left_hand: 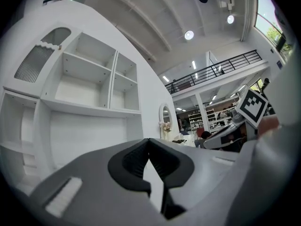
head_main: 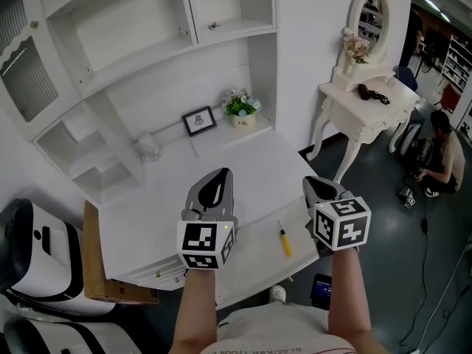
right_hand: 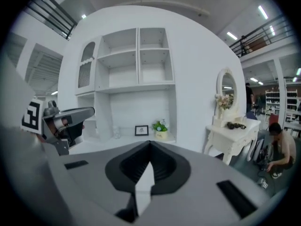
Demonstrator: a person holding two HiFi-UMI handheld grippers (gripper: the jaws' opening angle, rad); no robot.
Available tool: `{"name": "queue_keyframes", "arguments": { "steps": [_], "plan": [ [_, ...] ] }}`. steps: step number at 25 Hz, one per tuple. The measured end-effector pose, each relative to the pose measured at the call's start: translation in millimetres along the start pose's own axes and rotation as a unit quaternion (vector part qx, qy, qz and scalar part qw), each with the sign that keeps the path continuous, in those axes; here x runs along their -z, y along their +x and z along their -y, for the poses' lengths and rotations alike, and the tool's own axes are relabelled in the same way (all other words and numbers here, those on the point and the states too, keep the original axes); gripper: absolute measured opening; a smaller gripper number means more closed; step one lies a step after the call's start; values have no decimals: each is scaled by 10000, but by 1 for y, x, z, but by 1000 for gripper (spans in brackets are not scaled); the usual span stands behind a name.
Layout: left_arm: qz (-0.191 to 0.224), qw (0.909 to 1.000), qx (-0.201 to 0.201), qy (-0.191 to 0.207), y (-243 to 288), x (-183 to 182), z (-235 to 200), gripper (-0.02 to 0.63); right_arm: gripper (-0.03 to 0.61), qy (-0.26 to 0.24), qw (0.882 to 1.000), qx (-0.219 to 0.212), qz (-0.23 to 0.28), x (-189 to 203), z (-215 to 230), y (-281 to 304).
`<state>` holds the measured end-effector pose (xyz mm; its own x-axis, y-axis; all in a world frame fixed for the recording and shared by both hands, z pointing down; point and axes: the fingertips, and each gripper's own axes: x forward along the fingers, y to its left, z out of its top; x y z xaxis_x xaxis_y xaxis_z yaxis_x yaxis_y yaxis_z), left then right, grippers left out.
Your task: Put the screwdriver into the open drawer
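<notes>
A small yellow-handled screwdriver (head_main: 283, 240) lies on the white desk (head_main: 243, 175), near its front edge. It sits between my two grippers and closer to the right one. My left gripper (head_main: 217, 177) hovers above the desk's middle front with its jaws shut and nothing between them (left_hand: 149, 140). To the right of the screwdriver, my right gripper (head_main: 314, 184) is held up above the desk's edge, also shut and empty (right_hand: 149, 143). A white drawer front with knobs (head_main: 147, 276) shows below the desk's front left edge. Its inside is hidden.
At the back of the desk stand a framed picture (head_main: 199, 120) and a flower pot (head_main: 242, 110), under white shelves (head_main: 147, 28). A white dressing table with a mirror (head_main: 365, 102) stands to the right, and beyond it a person crouches (head_main: 442, 153). A brown board (head_main: 96, 271) leans at the desk's left.
</notes>
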<state>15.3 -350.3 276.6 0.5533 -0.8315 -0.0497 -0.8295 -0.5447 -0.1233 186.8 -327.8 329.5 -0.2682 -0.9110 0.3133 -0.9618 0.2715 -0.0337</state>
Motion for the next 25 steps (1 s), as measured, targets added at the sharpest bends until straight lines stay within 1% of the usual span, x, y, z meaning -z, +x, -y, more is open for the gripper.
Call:
{"name": "queue_keyframes", "arguments": {
  "steps": [2,6,11,17,22,25],
  "plan": [
    [68,10000,-11,23,0,-7,-1,9,6,27,9999,-19,170,-13,0,-6],
    [221,9997,-36,49,0,-21,-3,9,6,-131,9978,-47,641,-42,-1,-22],
    [444,9989,-93,89,-3,-38,-5,9,6,-328,9927,50,1158,-69,-1,-43],
    [675,9977,-87,61,-4,-56,-5,9,6,-635,9839,212,1658,-96,0,-69],
    [824,9965,-65,73,-5,-70,-3,9,6,-823,9739,360,2086,-116,2,-88],
    [880,9960,-63,100,-5,-76,-3,9,6,-958,9687,448,2244,-123,4,-96]
  ]
}}
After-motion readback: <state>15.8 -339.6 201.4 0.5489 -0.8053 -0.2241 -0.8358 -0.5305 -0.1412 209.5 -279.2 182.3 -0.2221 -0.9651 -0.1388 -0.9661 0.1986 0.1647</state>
